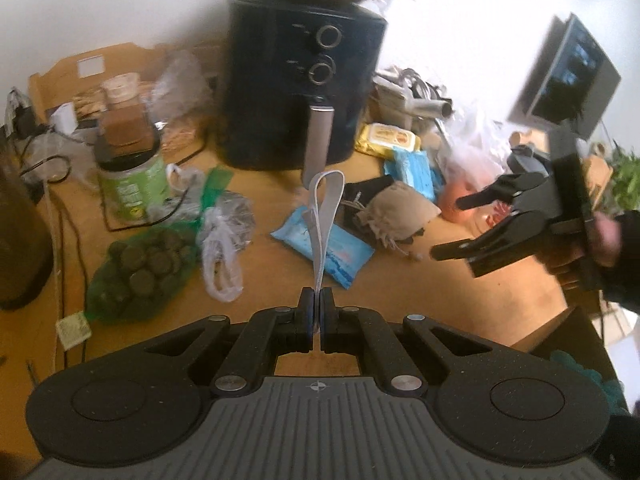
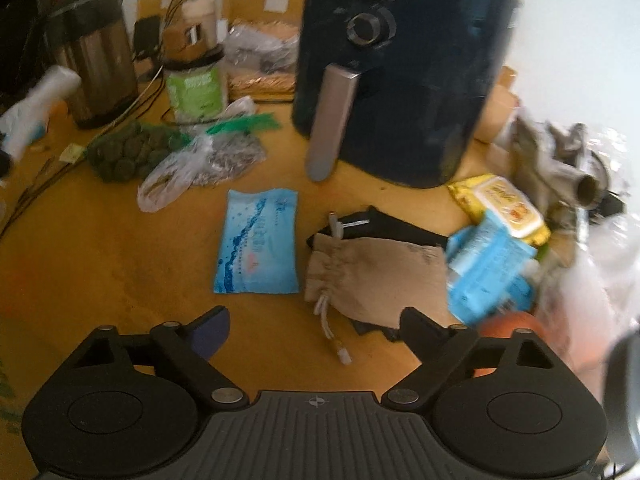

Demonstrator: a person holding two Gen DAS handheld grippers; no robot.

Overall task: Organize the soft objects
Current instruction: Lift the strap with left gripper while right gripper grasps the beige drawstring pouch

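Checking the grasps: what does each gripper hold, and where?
The left gripper pinches a pale grey strap loop at its lower end. The right gripper is open and holds nothing.

I see the left gripper with its jaws closed flat together, pinching a grey strap loop that stands up from the pads. The right gripper has its jaws spread wide, nothing between them, pointing steeply downward. In the left view, a hand in a dark sleeve grips its body.
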